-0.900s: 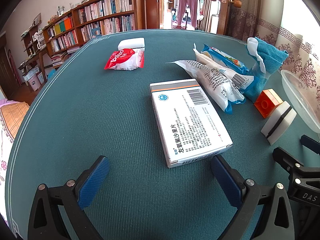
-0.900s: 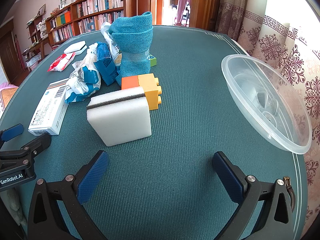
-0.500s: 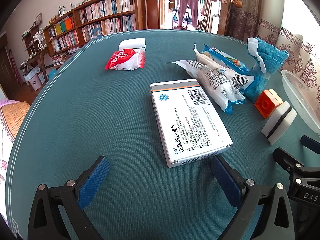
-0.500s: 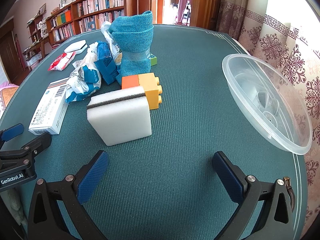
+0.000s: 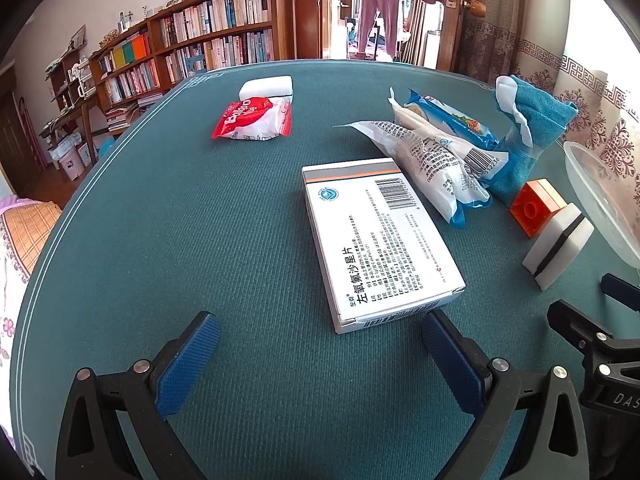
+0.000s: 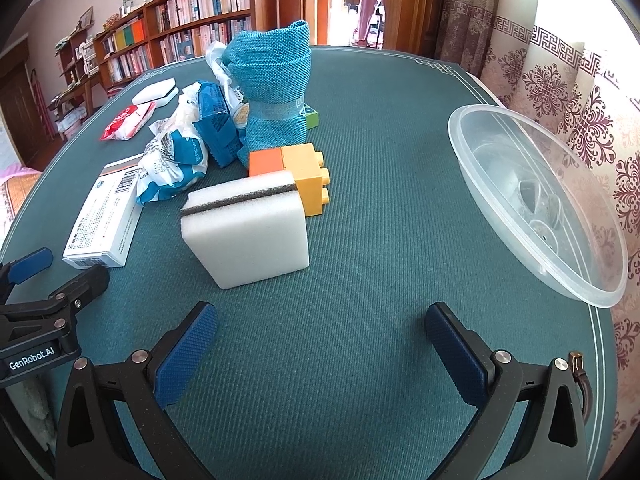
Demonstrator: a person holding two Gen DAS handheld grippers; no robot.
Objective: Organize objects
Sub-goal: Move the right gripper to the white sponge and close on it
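Where snack bags [image 5: 436, 160] pile, sponge [image 6: 246, 232] fronts bricks [image 6: 296, 174]

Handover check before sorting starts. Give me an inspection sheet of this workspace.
Surface: green table, cloth-covered, white border lines.
Job's things: medicine box, sponge, orange and yellow bricks, snack bags, blue pouch upright, red packet, white block; clear bowl empty at the right edge.
Clutter: nothing seen.
Tongs: left tongs open, empty, by the box; right tongs open, empty, near the sponge.
Cables: nothing seen.
Surroundings: bookshelves, doorway, curtains.
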